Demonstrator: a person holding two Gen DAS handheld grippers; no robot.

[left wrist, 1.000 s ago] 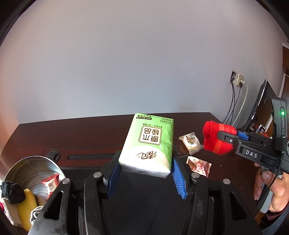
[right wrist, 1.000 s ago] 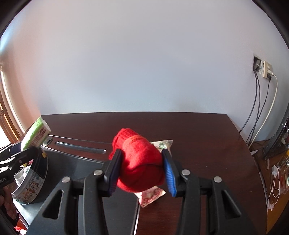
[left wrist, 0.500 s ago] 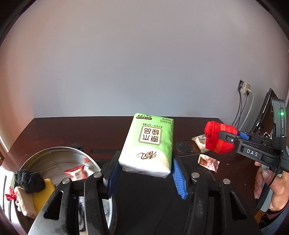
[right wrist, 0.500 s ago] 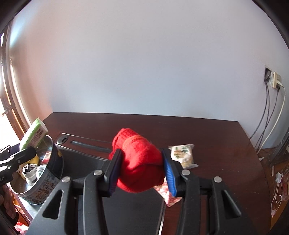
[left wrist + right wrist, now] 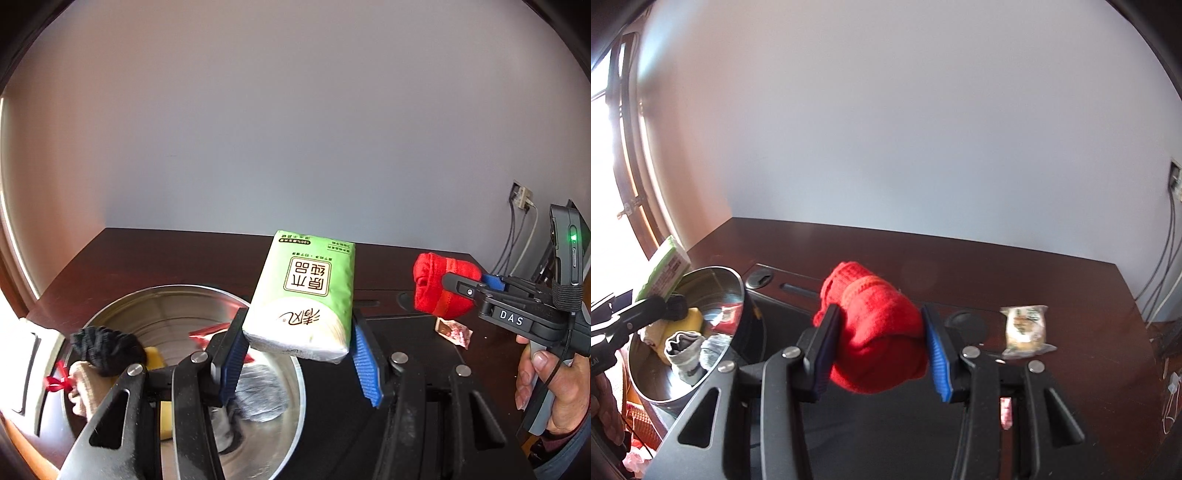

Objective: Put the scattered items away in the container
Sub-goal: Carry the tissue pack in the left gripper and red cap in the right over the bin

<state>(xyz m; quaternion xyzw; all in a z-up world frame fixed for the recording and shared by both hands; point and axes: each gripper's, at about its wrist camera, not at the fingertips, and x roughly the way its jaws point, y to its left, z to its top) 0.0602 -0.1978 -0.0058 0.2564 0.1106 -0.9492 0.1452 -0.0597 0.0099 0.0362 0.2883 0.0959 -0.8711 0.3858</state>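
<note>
My left gripper [image 5: 301, 363] is shut on a green tissue pack [image 5: 304, 297], which hangs over the right edge of a round steel tin [image 5: 166, 306]. The tin holds a black sock bundle [image 5: 105, 349], a yellow item, a grey sock and a red packet. My right gripper [image 5: 882, 354] is shut on a rolled red sock [image 5: 879, 332], to the right of the tin [image 5: 713, 280] and above the dark desk. In the left wrist view the right gripper [image 5: 456, 286] with the red sock [image 5: 437, 288] floats to the right of the tissue pack.
A snack bag [image 5: 1027, 328] lies on the desk at the right, and a small pink packet [image 5: 454, 330] lies under the right gripper. A hand [image 5: 550, 391] holds the right gripper's handle. Wall socket with cables [image 5: 521, 199] at far right. A window frame [image 5: 631, 166] stands at the left.
Both grippers have moved left with their loads. The tin has come from the lower left corner to beneath the tissue pack, and it is nearer the red sock.
</note>
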